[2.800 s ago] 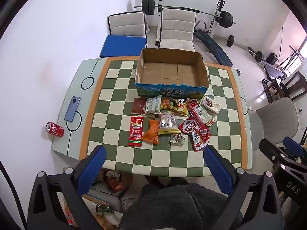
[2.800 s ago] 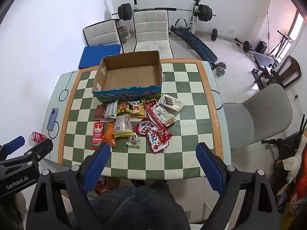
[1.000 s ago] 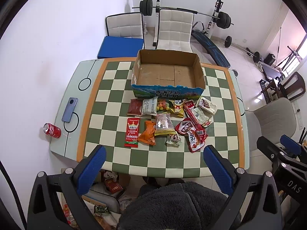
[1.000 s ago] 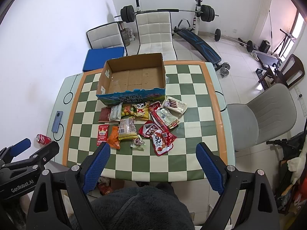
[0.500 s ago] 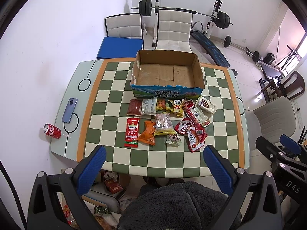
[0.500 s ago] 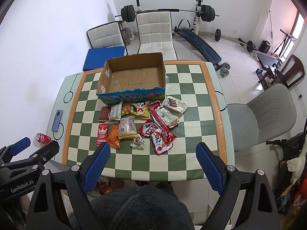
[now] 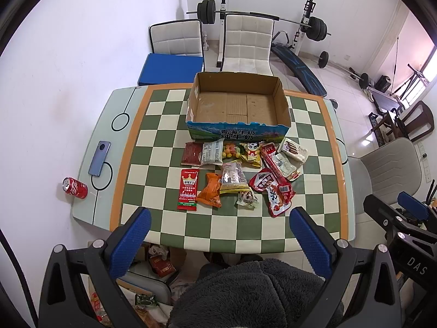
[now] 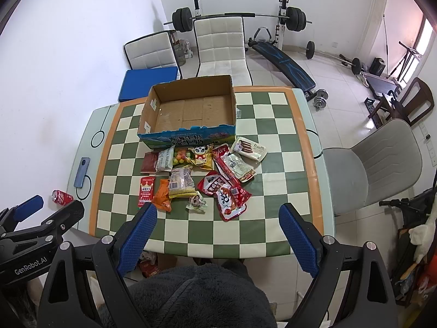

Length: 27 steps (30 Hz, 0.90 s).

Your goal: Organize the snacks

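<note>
I hold both tongs spread and empty, left tongs (image 7: 218,235) and right tongs (image 8: 218,232), above the near edge of the surface (image 7: 314,227). The snacks (image 7: 240,175) lie beyond them, heaped just near the cardboard box (image 7: 237,104), whose long axis runs left-right.

You can read 青海牛奶 / 纯牛奶 in white on the blue front of the cardboard box (image 7: 237,135). The white wafer pack (image 8: 249,148) beside the box says "Franzzi". The red flat packet (image 7: 187,189) has white Chinese characters on a red panel, too small to read surely. The left gripper body (image 8: 30,248), seen from the right wrist view, is marked "GenRobot.AI". The right gripper body (image 7: 409,254), seen from the left wrist view, shows "DAS".
</note>
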Available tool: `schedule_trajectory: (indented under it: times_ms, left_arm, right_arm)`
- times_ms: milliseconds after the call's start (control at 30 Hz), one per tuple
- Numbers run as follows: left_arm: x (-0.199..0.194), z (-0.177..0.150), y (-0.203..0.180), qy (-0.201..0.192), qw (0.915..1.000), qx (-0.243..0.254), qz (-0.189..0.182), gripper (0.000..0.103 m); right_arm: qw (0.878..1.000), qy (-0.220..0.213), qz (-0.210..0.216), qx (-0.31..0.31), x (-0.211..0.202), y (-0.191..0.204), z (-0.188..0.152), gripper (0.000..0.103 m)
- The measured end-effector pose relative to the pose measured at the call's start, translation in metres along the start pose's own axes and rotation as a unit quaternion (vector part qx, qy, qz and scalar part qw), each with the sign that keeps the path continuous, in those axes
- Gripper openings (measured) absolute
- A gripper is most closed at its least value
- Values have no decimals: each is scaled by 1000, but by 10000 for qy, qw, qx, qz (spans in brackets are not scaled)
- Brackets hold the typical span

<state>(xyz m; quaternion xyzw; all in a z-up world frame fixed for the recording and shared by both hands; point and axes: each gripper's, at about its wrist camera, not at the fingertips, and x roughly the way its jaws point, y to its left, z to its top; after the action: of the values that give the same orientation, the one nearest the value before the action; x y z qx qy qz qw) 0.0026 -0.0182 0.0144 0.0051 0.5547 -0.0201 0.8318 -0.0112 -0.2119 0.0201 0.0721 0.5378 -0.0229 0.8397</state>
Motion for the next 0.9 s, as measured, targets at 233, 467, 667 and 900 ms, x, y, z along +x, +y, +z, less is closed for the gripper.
schedule_trajectory:
  times_ms: [233,467,667,900]
  left_arm:
    - [0,0,1,-6,10000,13,1,103]
    - [1,2,-1,1,10000,13,-30,103]
    - [27,18,11,-108,9998,-146,120,103]
    - [129,29,59,568,9948,-727,424,103]
  right_arm:
    - [10000,-1,4,-4,0,0,1,93]
    - [10000,1,13,-5,1,-1,0,93]
    - [9997,113,92,174,23,-13,7,93]
    - [9934,938,495,427,128,-20,21,93]
